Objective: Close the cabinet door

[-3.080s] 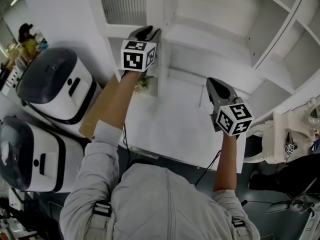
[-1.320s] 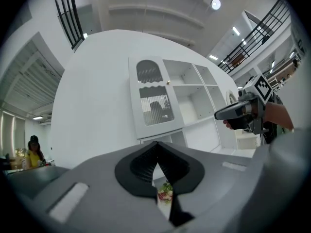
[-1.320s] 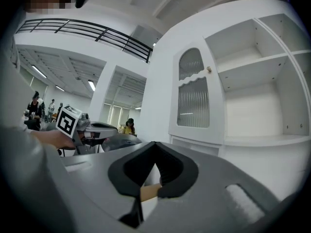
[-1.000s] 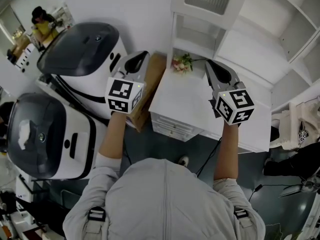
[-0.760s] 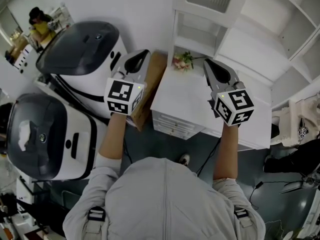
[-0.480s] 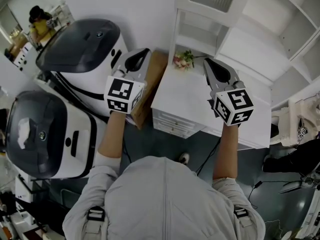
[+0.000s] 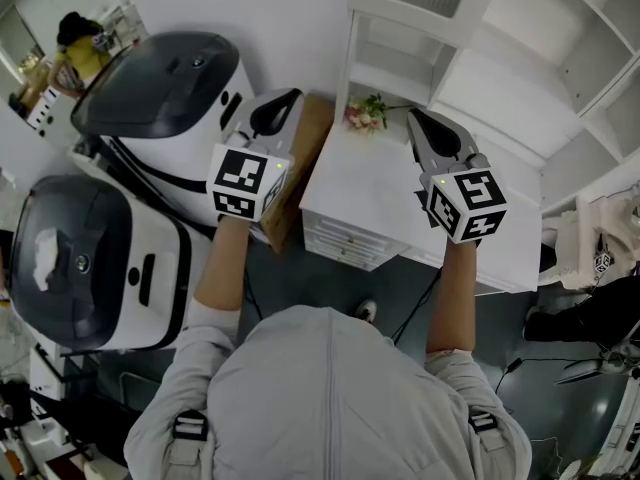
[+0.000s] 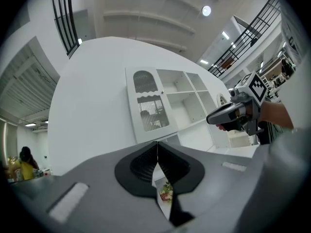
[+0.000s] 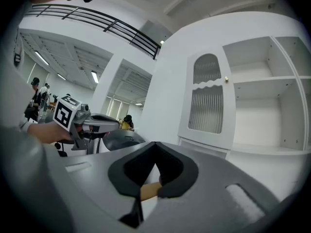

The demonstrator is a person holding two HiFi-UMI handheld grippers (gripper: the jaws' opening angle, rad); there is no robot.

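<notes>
Where the person stands facing the white cabinet [image 7: 497, 80], the following may be listed.

Cabinet door [image 9: 206, 99]: white, arched at the top, with a ribbed pane and a small knob on its right edge. It is at the upper left of the cabinet, above the counter's back left corner, and lies flush with the cabinet front, to all appearance shut. Open shelf compartments stand to its right.

Counter [image 7: 372, 193]: white and bare except for a small bunch of flowers [image 7: 365, 115] at its back left corner. Drawers [image 7: 342, 242] run beneath its front edge.

Left gripper [image 7: 288, 96]: held level, off the counter's left edge, above a brown board [image 7: 302, 163] that leans there. Its jaws are pressed together with nothing between them.

Right gripper [image 7: 413, 118]: held level over the counter, near its back edge and just right of the flowers. Its jaws are likewise together and empty. It is well apart from the door.

Surroundings: two white machines with dark tops, one [image 7: 165, 93] beyond the board, the other [image 7: 75, 268] nearer the person. A white chair [image 7: 590, 243] stands past the counter's right edge.
</notes>
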